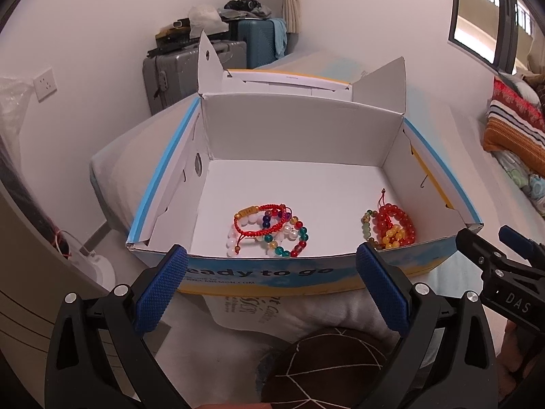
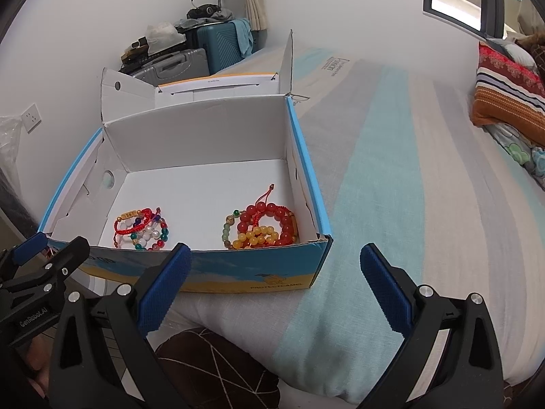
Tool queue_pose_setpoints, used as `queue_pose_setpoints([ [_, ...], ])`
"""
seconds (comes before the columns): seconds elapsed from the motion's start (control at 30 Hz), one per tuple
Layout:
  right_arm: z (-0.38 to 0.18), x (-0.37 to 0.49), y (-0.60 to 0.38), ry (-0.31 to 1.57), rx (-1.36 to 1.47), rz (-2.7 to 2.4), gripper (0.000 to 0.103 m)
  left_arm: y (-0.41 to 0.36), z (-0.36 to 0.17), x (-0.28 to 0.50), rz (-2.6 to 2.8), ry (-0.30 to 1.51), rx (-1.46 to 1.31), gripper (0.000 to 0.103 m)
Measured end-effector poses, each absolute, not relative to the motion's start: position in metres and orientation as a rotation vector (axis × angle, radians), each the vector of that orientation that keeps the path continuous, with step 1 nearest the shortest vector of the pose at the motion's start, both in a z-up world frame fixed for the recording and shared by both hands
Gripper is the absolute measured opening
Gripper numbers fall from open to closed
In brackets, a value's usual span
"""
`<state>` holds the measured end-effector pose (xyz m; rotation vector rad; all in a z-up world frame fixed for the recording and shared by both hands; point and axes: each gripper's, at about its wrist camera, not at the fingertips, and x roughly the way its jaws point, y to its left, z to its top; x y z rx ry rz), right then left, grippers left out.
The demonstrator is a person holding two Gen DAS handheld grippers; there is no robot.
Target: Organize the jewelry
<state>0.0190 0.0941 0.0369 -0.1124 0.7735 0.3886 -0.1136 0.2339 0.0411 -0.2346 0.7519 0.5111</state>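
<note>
An open blue-and-white cardboard box (image 1: pixel 296 129) (image 2: pixel 204 129) stands on the bed. Inside lie two heaps of bracelets: a left heap (image 1: pixel 269 230) (image 2: pixel 141 228) with a red cord bracelet, white beads and mixed coloured beads, and a right heap (image 1: pixel 391 226) (image 2: pixel 262 226) of red, yellow and green beads. My left gripper (image 1: pixel 272 259) is open and empty, just in front of the box's near wall. My right gripper (image 2: pixel 276 259) is open and empty, in front of the box's near right corner. Each gripper shows at the edge of the other's view.
The box sits on a striped bedsheet (image 2: pixel 391 170). A brown patterned cushion (image 2: pixel 211 368) lies under the grippers. A striped pillow (image 2: pixel 511 95) lies at the far right. Suitcases (image 1: pixel 190 68) with clutter stand against the wall behind the box.
</note>
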Motion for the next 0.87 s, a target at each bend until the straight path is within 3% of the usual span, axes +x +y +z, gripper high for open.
queue_pose_setpoints([
  [0.87, 0.0331, 0.0185, 0.0937, 0.782, -0.11, 0.391, 0.095, 0.2286, 0.0421, -0.1119, 0.5, 0.749, -0.234, 0.097],
])
